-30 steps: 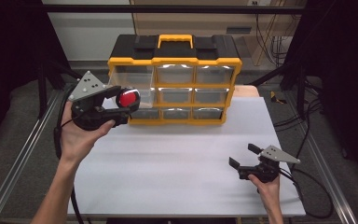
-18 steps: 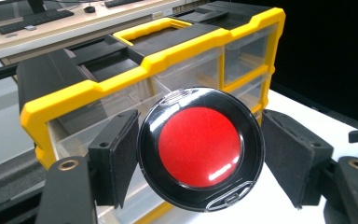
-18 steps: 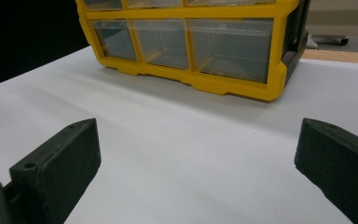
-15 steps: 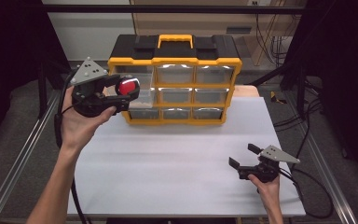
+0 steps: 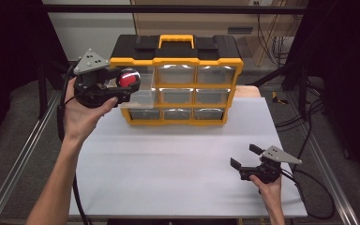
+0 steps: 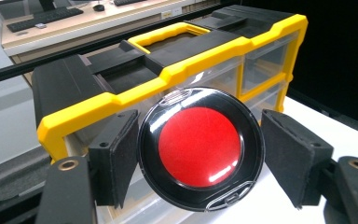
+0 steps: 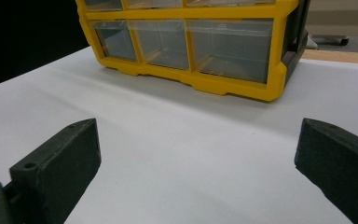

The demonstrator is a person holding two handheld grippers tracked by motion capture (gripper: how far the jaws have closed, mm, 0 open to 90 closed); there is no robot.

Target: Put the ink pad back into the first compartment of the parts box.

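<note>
Round disc w/ red centre and glossy black rim (image 6: 200, 148): sits between the 2 black jaws of the left claw (image 6: 200, 161), flat red face toward the claw's own camera. In the left gripper view the left-hand pad (image 6: 116, 156) touches the rim; a thin gap shows at the right-hand pad, so the jaws bracket the disc but a firm clamp can't be confirmed. High view: disc (image 5: 128, 78) held up in the air at the upper left corner of the organizer, just in front of the top-left drawer area, well above the counter.

Yellow-and-black plastic organizer box w/ clear drawers (image 5: 176, 77): stands at far edge of the white counter (image 5: 168, 164), 3 columns x 3 rows of drawers, yellow carry handle on top. 1 clear drawer (image 5: 138, 97) on the left column, mid row, looks pulled out toward the person, directly below the disc.

Left hand (image 5: 82, 115) grips left claw from below, forearm in from bottom left.

Right claw (image 5: 243, 157): low over the counter near front right, jaws wide apart, nothing between them; right gripper view looks at the organizer's lower drawers (image 7: 191, 42). Right hand (image 5: 269, 187) behind it.
</note>
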